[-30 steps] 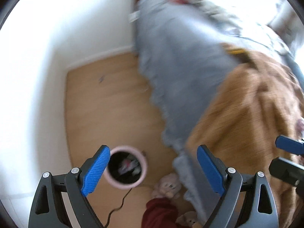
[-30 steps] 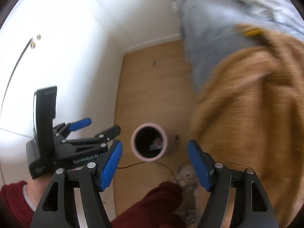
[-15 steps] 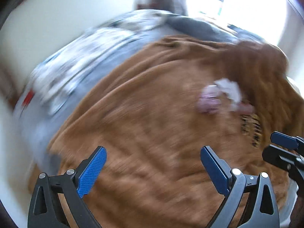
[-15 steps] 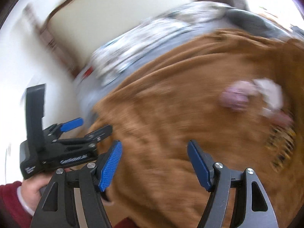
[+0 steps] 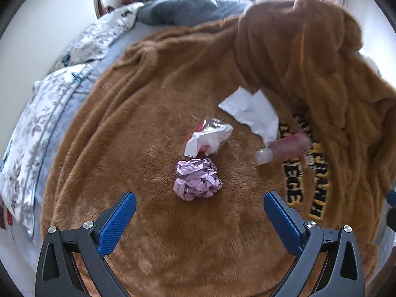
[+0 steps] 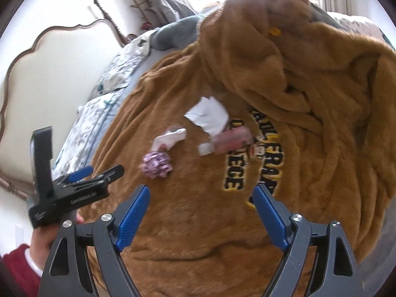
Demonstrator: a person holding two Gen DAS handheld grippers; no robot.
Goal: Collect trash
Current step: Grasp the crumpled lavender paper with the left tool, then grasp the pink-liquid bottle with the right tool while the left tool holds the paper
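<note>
- Both views have swung off the wooden floor and pink bin seen a second ago and now look down on the bed, where the trash lies in sharp view
- Left gripper [image 5: 196,219] hangs above the brown fleece blanket [image 5: 153,133], jaws spread wide and opening, nothing between the fingers [image 5: 118,220]
- Right gripper [image 6: 199,214] also over the blanket, jaws opening, nothing between them; the left gripper shows at the left edge of its view, carried by a hand [image 6: 42,242] in a red sleeve
- Trash sits in a loose cluster on the blanket, untouched by either gripper
- Crumpled purple wrapper [image 5: 196,180] lies nearest, just ahead of the left fingers
- Crumpled white-and-red wrapper [image 5: 209,137] lies just beyond it, close to touching
- Torn white paper [image 5: 250,112] lies further back to the right, its far edge tucked at a raised blanket fold
- Small clear bottle with pinkish contents [image 5: 284,148] lies on its side beside the paper, next to yellow-and-black lettering [image 5: 307,180] on the blanket
- Floral pillows [image 5: 32,123] and a grey one [image 5: 183,12] line the bed's far side; curved headboard [image 6: 49,57] behind
</note>
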